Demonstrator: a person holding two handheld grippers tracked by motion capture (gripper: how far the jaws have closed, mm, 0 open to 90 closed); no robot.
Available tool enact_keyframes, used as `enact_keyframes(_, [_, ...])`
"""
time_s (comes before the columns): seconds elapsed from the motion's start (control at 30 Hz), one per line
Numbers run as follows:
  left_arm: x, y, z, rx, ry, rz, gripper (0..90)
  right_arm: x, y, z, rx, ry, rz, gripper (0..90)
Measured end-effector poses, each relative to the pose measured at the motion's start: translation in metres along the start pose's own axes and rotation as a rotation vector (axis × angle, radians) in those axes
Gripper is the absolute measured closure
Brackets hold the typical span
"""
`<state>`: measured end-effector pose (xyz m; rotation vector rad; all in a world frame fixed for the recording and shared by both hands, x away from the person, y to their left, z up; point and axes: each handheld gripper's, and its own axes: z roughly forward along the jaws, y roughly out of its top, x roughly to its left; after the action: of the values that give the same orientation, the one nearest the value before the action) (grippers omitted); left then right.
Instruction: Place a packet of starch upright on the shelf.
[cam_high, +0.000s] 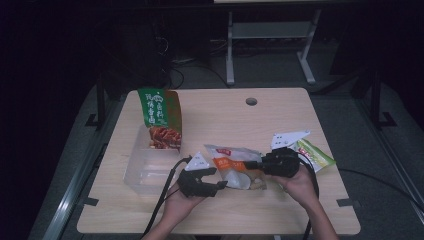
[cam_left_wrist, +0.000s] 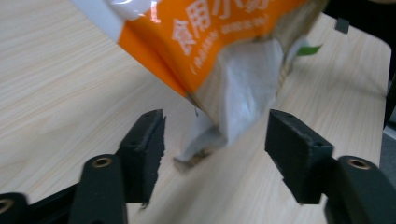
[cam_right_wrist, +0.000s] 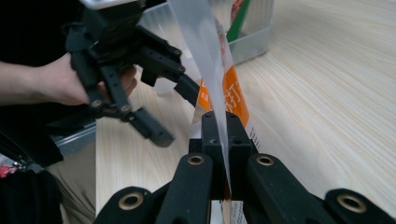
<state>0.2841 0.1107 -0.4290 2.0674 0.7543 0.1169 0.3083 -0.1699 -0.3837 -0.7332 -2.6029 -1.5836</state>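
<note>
Fingers of left gripper (cam_high: 220, 184) part-open, straddling lower corner of orange-and-white snack bag (cam_high: 235, 169), pads not pressing. Bag between both grippers at desk (cam_high: 280, 115) front-centre, long axis roughly left-right, held edge toward right. Right gripper (cam_high: 251, 164) fingers clamped tight on bag's edge. Left gripper view: bag corner (cam_left_wrist: 224, 93) hangs above desk. High view: clear tub (cam_high: 147, 167) holding green pouch (cam_high: 161, 117) at left.

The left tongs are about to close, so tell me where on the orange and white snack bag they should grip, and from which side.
Grip the orange and white snack bag by its hanging crinkled white corner, coming from below. The right tongs already pinch one edge flat, and that corner dangles free between the open left tongs.
</note>
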Motion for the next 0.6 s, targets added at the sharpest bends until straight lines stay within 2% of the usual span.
enact_keyframes(0.13, [0.006,0.006,0.009,-0.004,-0.067,-0.032,54.6,-0.001,-0.003,0.000,-0.001,0.007,-0.002,89.9])
enact_keyframes(0.17, [0.005,0.008,0.011,-0.005,-0.078,-0.025,58.4,-0.001,-0.004,0.000,-0.004,0.008,-0.003,89.9])
enact_keyframes(0.23, [0.005,0.010,0.011,-0.017,-0.068,-0.021,67.5,0.000,-0.005,0.000,-0.007,0.012,-0.008,89.9])
enact_keyframes(0.37, [0.008,0.011,0.011,-0.020,-0.098,-0.057,87.4,-0.002,-0.006,0.000,-0.021,0.001,-0.006,89.7])
enact_keyframes(0.53, [0.001,0.013,0.009,-0.007,-0.054,-0.011,89.1,-0.002,-0.007,0.000,-0.015,-0.012,-0.004,88.7])
enact_keyframes(0.57, [0.000,0.013,0.007,-0.002,-0.043,-0.003,89.1,-0.001,-0.007,0.000,-0.006,-0.019,-0.009,86.6])
enact_keyframes(0.6, [0.000,0.013,0.006,0.002,-0.037,0.003,89.2,0.000,-0.007,0.003,0.025,-0.043,-0.020,81.6])
